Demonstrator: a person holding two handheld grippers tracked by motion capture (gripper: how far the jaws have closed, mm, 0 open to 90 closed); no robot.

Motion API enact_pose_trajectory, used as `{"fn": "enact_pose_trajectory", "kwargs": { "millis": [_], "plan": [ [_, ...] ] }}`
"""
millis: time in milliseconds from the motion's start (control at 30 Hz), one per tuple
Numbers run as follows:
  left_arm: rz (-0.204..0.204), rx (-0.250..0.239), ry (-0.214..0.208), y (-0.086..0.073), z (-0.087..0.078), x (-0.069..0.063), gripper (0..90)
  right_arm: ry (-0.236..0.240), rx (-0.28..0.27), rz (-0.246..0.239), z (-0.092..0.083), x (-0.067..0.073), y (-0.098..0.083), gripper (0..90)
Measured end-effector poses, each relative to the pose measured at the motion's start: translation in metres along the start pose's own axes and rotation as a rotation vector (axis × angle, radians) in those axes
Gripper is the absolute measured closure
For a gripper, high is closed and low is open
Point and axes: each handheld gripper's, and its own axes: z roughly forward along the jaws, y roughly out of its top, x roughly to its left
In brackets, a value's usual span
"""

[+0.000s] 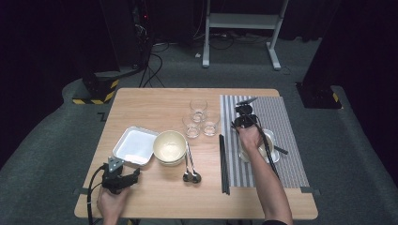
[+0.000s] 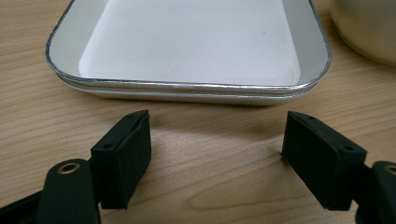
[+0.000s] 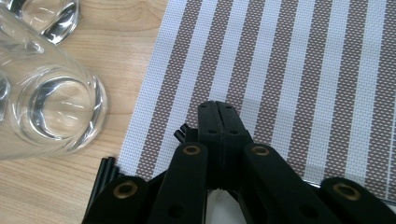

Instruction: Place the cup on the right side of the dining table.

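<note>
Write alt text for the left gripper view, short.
The left gripper hangs open just above the wooden table, its two black jaws spread wide and empty, pointing at the near rim of a white metal-edged tray. The side of a cream bowl shows at the upper right.

Wooden table [image 1: 141,101], white tray [image 1: 133,145], bowl [image 1: 169,146], glasses [image 1: 198,108], striped mat [image 1: 281,117]

Left hand-held gripper [image 1: 123,179] low near the table edge, jaws spread wide, right hand-held gripper [image 3: 218,122] extended forward, jaws pressed together
</note>
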Motion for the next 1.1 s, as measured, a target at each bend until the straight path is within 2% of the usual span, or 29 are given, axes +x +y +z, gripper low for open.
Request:
{"fn": "enact_pose_trajectory", "kwargs": {
  "millis": [567, 767, 1100],
  "plan": [
    [0.003, -0.001, 0.002, 0.0, 0.0, -0.001, 24.1, 0.02, 0.031, -0.037, -0.001, 0.017, -0.006, 90.0],
    [0.003, -0.002, 0.0, 0.0, 0.0, -0.001, 24.1, 0.032, 0.018, -0.034, -0.003, 0.02, -0.01, 90.0],
    [0.007, 0.0, 0.005, 0.0, 0.001, -0.002, 24.2, 0.05, 0.032, -0.041, -0.007, 0.024, -0.014, 90.0]
  ]
}}
